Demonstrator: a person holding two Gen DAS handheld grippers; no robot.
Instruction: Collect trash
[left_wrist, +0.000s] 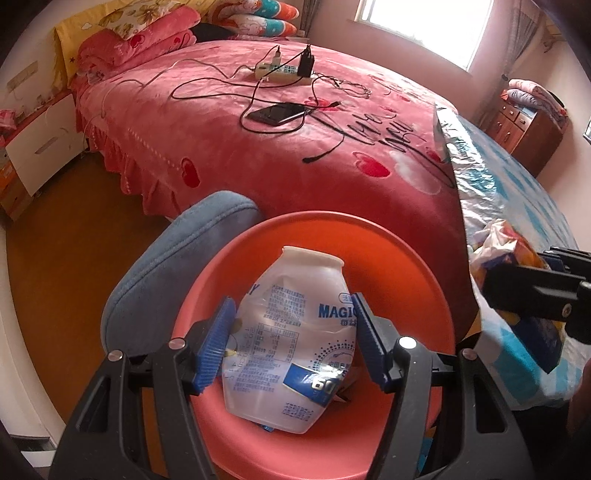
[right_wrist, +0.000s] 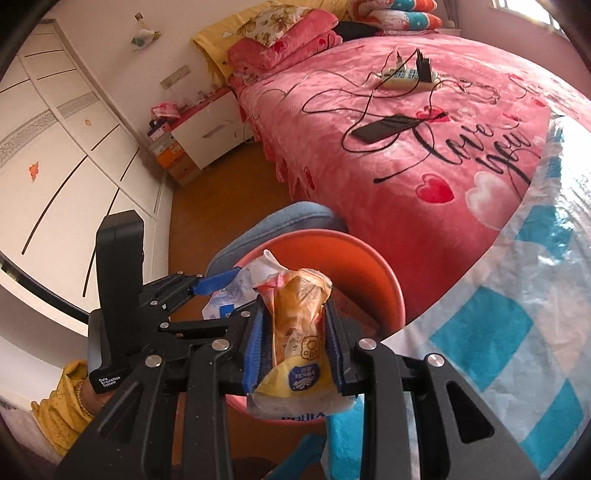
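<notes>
**Two Clamped Loads Above the Bin: Drop Hazards and View Coverage**

Nearest, in the left wrist view: left gripper (left_wrist: 291, 343) clamped on a crushed clear plastic bottle with blue print and a white neck (left_wrist: 291, 332), blue pads pressed against both flanks, neck pointing away. Directly beneath and beyond: round orange-pink plastic bin (left_wrist: 417, 273), some scrap already on its floor.

Nearest, in the right wrist view: right gripper (right_wrist: 293, 343) clamped on a crumpled yellow-and-clear plastic tissue wrapper (right_wrist: 295, 332), held above the bin's near rim (right_wrist: 395, 295).

Hazards, as judged:
- Wrapper positioned over the rim, not the centre; early release likely to land it on the brown floor (right_wrist: 221, 192) or the blue-and-white checked cover (right_wrist: 517, 332).
- Bottle thin and already collapsed; possible slip from the pads, or a bounce off the bin wall.
- Both grippers close together over one opening; risk of collision or of tipping the bin.

View differences:
- Left wrist view only: bin interior and bottle label.
- Right wrist view only: left gripper from the side, a yellow sleeve (right_wrist: 62, 402) at its handle, white wardrobe (right_wrist: 55, 129) behind.

Farther off, in both: blue padded chair back (left_wrist: 177, 266), then pink heart-print bed (left_wrist: 295, 147) carrying a black phone (left_wrist: 279, 113).
</notes>
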